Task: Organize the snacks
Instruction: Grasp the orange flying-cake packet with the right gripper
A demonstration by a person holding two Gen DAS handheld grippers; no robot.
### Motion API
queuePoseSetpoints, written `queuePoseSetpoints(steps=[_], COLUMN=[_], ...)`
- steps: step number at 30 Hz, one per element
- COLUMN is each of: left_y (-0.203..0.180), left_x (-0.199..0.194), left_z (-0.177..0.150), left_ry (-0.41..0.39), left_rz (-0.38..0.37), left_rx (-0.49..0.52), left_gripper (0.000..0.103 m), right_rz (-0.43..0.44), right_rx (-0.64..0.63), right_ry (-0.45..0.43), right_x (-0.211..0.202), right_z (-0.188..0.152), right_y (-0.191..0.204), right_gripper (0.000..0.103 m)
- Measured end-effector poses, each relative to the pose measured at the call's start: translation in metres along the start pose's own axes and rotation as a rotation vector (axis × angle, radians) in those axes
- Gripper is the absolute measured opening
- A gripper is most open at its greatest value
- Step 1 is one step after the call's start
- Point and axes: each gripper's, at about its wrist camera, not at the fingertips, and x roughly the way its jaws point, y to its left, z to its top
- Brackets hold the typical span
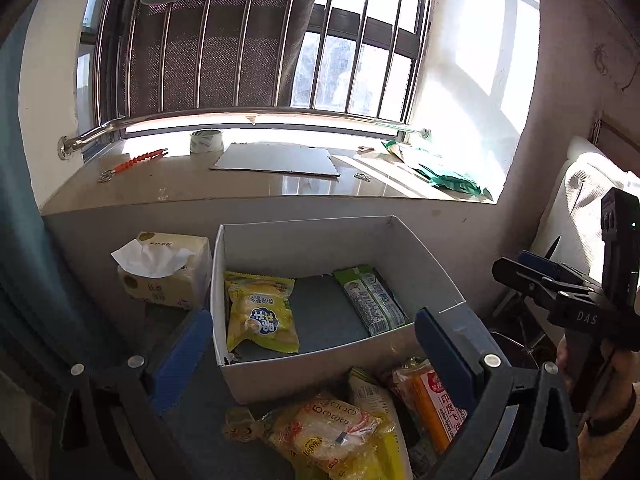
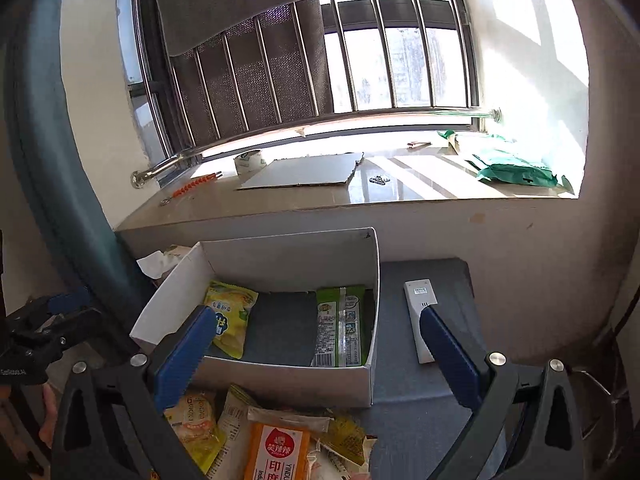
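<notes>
Two snacks lying in white box (image 1: 320, 376): yellow bag (image 1: 262, 314), green pack (image 1: 372, 300). Snack pile (image 2: 276, 436) waiting at worktop's near edge. Both grippers' fingers (image 1: 180, 356) (image 2: 184, 352) hanging wide apart, gripping nothing.

Home; barred window (image 1: 256, 40), tissue box (image 1: 168, 272)

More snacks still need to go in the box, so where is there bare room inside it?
The white box has a bare strip of floor between the yellow packet at its left wall and the green packet at its right wall. In front of the box it is crowded: the loose snack pile fills that side.
</notes>
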Motion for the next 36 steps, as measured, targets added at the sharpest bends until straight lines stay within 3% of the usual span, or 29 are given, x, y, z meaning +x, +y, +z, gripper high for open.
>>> queuePoseSetpoints(steps=[4, 9, 12, 14, 16, 19, 25, 33, 36], left_y=[-0.013, -0.015, -0.011, -0.011, -0.017, -0.026, -0.025, -0.02, -0.016], left_x=[-0.027, -0.05, -0.059, -0.064, -0.068, -0.073, -0.072, -0.069, -0.069], left_z=[-0.036, -0.093, -0.127, -0.144, -0.152, -0.152, -0.147, -0.152, -0.153], left_ry=[-0.015, -0.022, -0.006, 0.009, 0.008, -0.008, -0.014, 0.004, 0.007], left_rz=[-0.009, 0.0, -0.073, -0.115, -0.084, -0.057, -0.086, -0.074, -0.078], left_rx=[0.021, -0.06, -0.15, -0.19, -0.173, -0.119, -0.118, -0.12, -0.128], left_gripper=[0.103, 0.103, 0.103, 0.103, 0.103, 0.103, 0.103, 0.103, 0.103], right_rz=[-0.004, -0.024, -0.033, 0.006, 0.003, -0.029, -0.015, -0.025, -0.057], right_rx=[-0.003, 0.039, 0.078, 0.078, 0.026, -0.053, -0.064, -0.05, -0.101], right_ry=[-0.05, -0.064, -0.016, 0.021, 0.035, 0.029, 0.082, 0.188, 0.215], right_x=[-0.042, -0.079, -0.088, -0.091, -0.093, -0.092, -0.071, -0.008, 0.013], right_z=[-0.033, -0.088, -0.123, -0.142, -0.153, -0.157, -0.155, -0.139, -0.134], right_y=[0.004, 0.009, 0.011, 0.014, 0.024, 0.036, 0.044, 0.045, 0.054], right_gripper=[0.103, 0.103, 0.103, 0.103, 0.103, 0.103, 0.103, 0.103, 0.103])
